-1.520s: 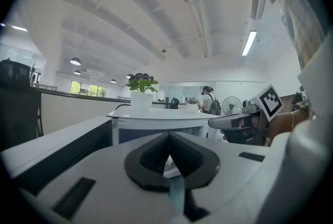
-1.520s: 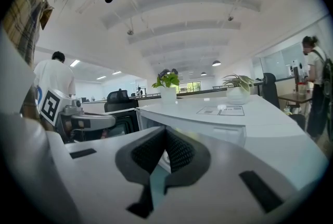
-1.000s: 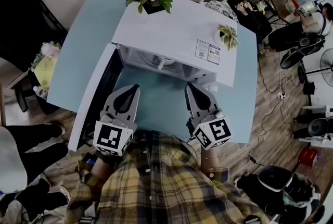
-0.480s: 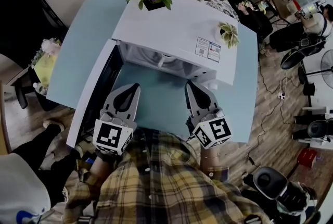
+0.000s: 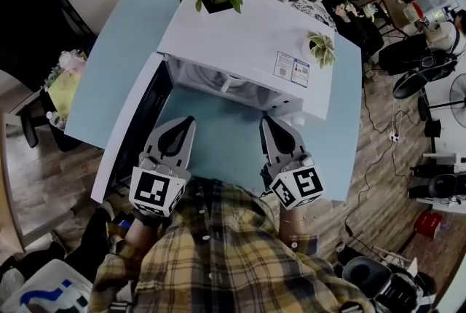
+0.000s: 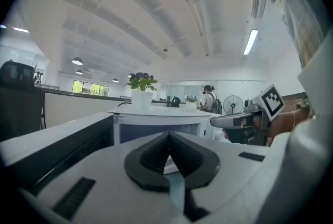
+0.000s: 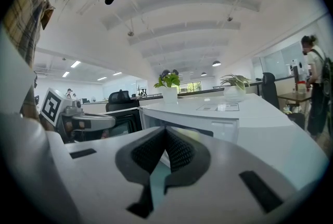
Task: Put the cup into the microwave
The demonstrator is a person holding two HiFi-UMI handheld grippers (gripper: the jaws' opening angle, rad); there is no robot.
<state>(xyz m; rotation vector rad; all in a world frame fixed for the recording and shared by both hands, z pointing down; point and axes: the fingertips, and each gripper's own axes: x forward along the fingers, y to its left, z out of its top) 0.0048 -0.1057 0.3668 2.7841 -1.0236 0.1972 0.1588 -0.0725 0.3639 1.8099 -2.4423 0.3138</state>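
— What was recorded of the clothing?
— A buttoned plaid shirt [image 5: 218,260] was noted, checked in yellow, grey and dark blue.
— And the tools?
— The left gripper [image 5: 188,121] and the right gripper [image 5: 266,119] were logged as pale grey shells, tapered toward the tips. Each was seen capped by a white cube [image 5: 156,192] printed with black square markers. Black ribbed pads [image 6: 152,155] were noted lining the jaws.

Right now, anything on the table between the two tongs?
No. The head view shows only bare blue table between the left tongs and the right tongs, in front of the open microwave.
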